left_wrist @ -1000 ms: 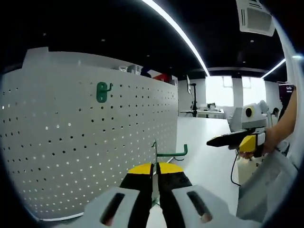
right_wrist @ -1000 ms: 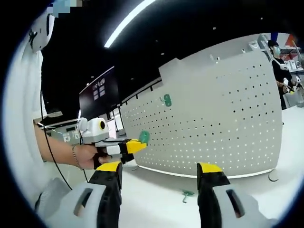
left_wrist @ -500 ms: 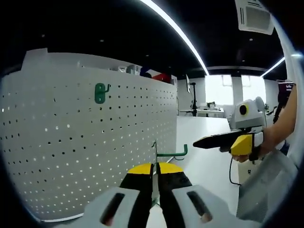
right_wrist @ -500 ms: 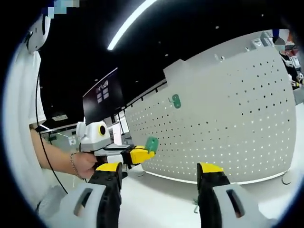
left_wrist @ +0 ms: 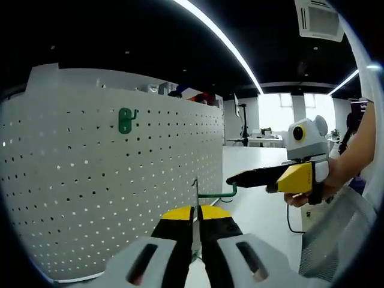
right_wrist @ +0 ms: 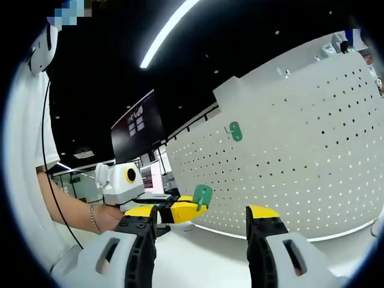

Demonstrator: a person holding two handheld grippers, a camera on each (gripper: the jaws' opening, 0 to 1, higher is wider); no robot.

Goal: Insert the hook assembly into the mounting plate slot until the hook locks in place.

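The white pegboard mounting plate [left_wrist: 90, 180] stands upright on the left, with one green hook [left_wrist: 125, 120] hanging near its top. My left gripper [left_wrist: 195, 211] is shut on a second green hook assembly [left_wrist: 216, 194], whose arm points right in front of the board. My right gripper [left_wrist: 252, 177], held by a hand, reaches in from the right close to that arm's tip. In the right gripper view my right gripper [right_wrist: 201, 215] is open with nothing between its fingers. Just beyond it the left gripper [right_wrist: 174, 211] holds the green hook assembly [right_wrist: 203, 195] before the pegboard [right_wrist: 300, 162], where the mounted hook [right_wrist: 235, 131] hangs.
The white table top [left_wrist: 258, 207] stretches away to the right of the board. A stand with a monitor [left_wrist: 243, 123] sits at its far end. A dark wall screen [right_wrist: 137, 125] hangs behind the person's arm [right_wrist: 72, 210].
My right gripper has moved left toward the hook held in my left gripper. The right gripper view has tilted up, so the loose hook on the table has left that view.
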